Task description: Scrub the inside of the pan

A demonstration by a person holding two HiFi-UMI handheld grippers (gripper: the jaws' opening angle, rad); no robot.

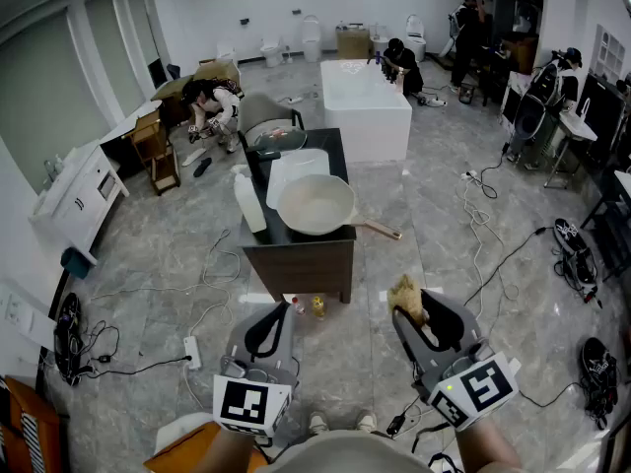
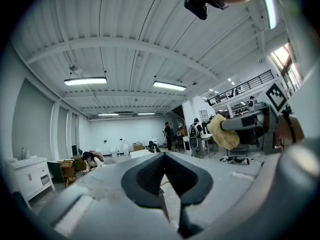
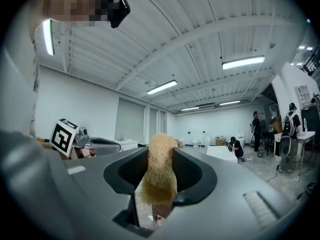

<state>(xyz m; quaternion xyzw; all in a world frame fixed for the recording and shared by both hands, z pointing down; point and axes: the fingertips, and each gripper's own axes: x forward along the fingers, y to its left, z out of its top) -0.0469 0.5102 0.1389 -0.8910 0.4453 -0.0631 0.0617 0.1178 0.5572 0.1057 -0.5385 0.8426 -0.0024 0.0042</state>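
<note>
One dark tabletop (image 1: 333, 146) stands at twelve o'clock, carrying the cream pan (image 1: 315, 205), handle toward four o'clock. At seven o'clock the left hand-held gripper (image 1: 276, 315) has jaws together on nothing; at five o'clock the right hand-held gripper (image 1: 415, 308) is clamped on a yellow scrubbing pad (image 1: 405, 297).

Bright ceiling strip lights; fisheye-warped, dark-vignetted edges.
</note>
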